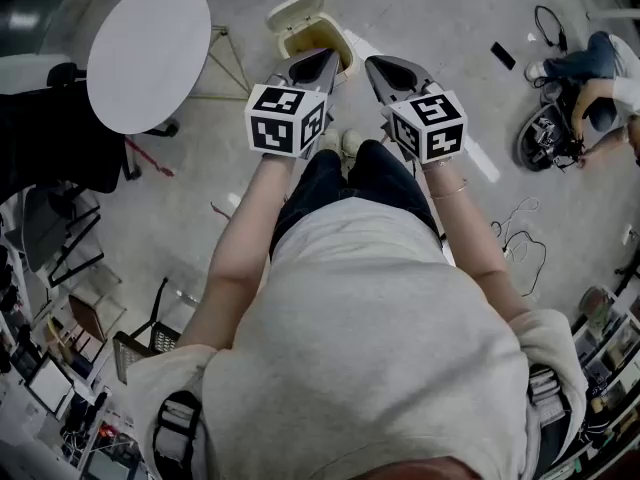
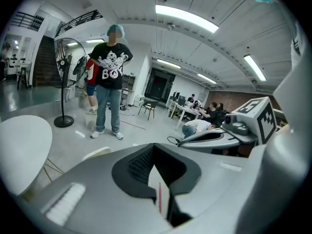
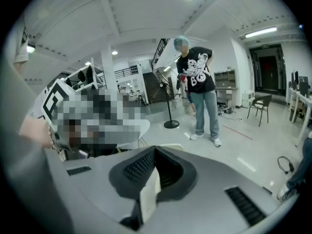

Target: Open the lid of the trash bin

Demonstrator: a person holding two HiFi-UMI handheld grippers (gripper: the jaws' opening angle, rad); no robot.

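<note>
Tho lid [image 1: 293, 9] back, bin [image 1: 324, 42] upright.

The left gripper [image 2: 154, 147] fills the lower frame, its grey fingers [image 2: 139, 165] closed tip to tip with nothing held; a thin wedge below the tips shows floor. The right gripper [image 2: 187, 140] lies just beside it on the right, marker cube up. A cream edge of the trash bin [image 2: 96, 153] peeks over the gripper body. Left of that is a round white table [image 2: 19, 150]. Beyond stand a person in a black T-shirt [image 2: 109, 89] and a pedestal fan [image 2: 64, 82]
</note>
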